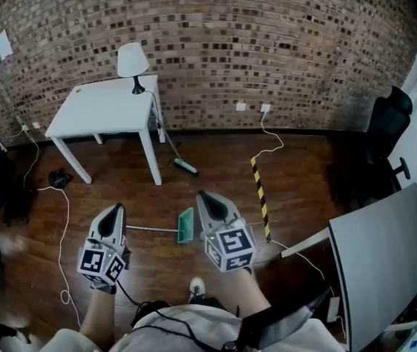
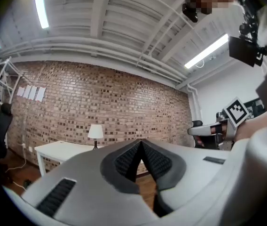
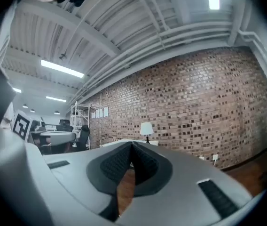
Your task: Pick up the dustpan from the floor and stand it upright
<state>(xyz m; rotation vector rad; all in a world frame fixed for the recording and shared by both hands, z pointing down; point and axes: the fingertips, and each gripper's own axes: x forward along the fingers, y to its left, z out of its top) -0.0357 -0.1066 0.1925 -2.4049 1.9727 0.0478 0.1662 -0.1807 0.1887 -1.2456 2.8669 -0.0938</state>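
No readable text, label, brand, number or sign appears in any of the views.

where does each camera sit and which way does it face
Head view: on the person's head, facing steeply down at the floor and dustpan; shows left tongs, right tongs.
Left gripper view: on the left tongs, facing level at the brick wall; shows its shut jaws.
Right gripper view: on the right tongs, same wall; shut jaws.
Shared: all three show the lamp.

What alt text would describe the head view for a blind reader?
A person holds the left gripper and right gripper, both shut, over a wooden floor; a green dustpan lies between them. Beyond, a white table stands by a brick wall.
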